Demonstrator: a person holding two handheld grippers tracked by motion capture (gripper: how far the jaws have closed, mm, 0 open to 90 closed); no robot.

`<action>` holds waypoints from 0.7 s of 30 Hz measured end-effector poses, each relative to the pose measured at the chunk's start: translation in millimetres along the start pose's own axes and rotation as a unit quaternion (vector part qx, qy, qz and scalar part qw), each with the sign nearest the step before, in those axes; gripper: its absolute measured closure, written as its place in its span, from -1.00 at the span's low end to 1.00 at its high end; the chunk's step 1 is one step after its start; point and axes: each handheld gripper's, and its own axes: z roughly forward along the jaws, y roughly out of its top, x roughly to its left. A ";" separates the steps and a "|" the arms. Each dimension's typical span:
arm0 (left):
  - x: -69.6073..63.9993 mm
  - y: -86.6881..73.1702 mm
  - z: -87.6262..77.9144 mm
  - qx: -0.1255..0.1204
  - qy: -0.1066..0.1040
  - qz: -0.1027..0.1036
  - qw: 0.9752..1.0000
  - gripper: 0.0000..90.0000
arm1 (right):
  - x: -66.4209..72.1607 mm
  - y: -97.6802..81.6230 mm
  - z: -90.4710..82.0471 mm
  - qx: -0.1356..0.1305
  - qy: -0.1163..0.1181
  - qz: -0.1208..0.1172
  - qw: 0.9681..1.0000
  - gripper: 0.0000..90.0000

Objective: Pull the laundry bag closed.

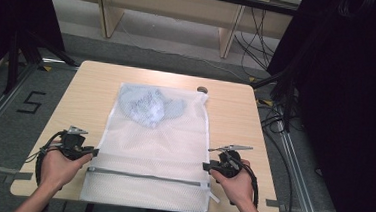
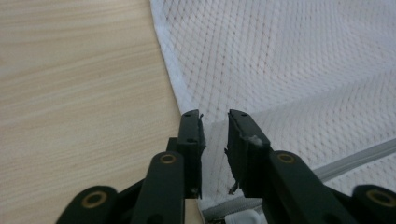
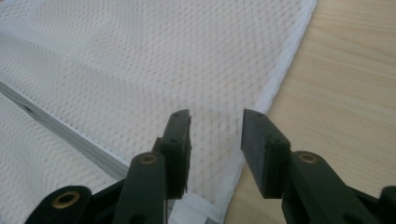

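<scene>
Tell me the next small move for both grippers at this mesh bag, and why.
Probably close both grippers on the bag's side edges. The left gripper and right gripper are open, each poised over an edge of the white mesh bag near its grey zipper, with mesh between the fingers. The bluish garment already lies inside.

Light wooden table, white mesh laundry bag flat on it, small dark disc

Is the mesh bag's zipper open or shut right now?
Shut, as far as the high view shows: the grey zipper runs as one closed line across the mesh bag, with the garment still inside.
</scene>
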 end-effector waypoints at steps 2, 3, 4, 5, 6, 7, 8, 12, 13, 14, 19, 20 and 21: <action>0.3 -1.5 1.0 0.016 0.001 -0.005 1.000 0.74 | 1.2 0.6 0.0 0.003 -0.007 0.004 1.000 0.42; 0.3 -1.5 1.0 0.016 0.001 -0.005 1.000 0.77 | 1.2 0.6 0.0 0.003 -0.007 0.004 1.000 0.42; -0.4 -2.8 3.1 0.010 0.002 -0.010 1.000 0.80 | 2.9 0.7 -0.3 0.004 -0.002 0.002 1.000 0.42; -0.5 -2.7 3.4 0.022 -0.001 -0.013 1.000 0.80 | 2.9 0.7 -0.3 0.004 -0.002 0.002 1.000 0.42; 0.7 -2.4 2.8 0.042 -0.004 -0.009 0.999 0.83 | 3.6 0.9 0.2 0.003 0.001 0.000 1.000 0.42; -0.1 -4.3 5.9 0.046 -0.004 -0.006 0.999 0.87 | 5.9 1.6 0.8 0.005 -0.001 0.000 1.000 0.43; -0.5 -4.5 5.0 0.060 0.002 -0.003 0.998 0.90 | 7.6 2.6 1.3 0.004 0.002 0.000 1.000 0.44; 0.8 -6.3 5.1 0.072 0.012 0.001 0.997 0.97 | 18.7 7.6 0.9 0.001 0.008 -0.013 1.000 0.47; 0.5 -5.5 4.2 0.083 0.013 0.001 0.996 0.98 | 21.3 8.4 1.5 0.001 0.009 -0.017 1.000 0.48; 0.5 -5.5 4.2 0.083 0.013 0.001 0.996 0.98 | 24.4 9.2 2.1 0.001 0.016 -0.015 1.000 0.48; -1.7 -6.6 8.0 0.091 0.012 0.001 0.996 0.99 | 35.7 11.5 6.7 -0.003 0.023 -0.031 0.999 0.52; -0.9 -7.5 8.9 0.084 0.015 0.006 0.996 0.99 | 39.8 11.8 7.5 -0.009 0.035 -0.022 0.999 0.53; -0.9 -7.5 8.9 0.084 0.015 0.006 0.996 0.99 | 41.9 12.4 9.6 -0.015 0.037 -0.025 0.999 0.53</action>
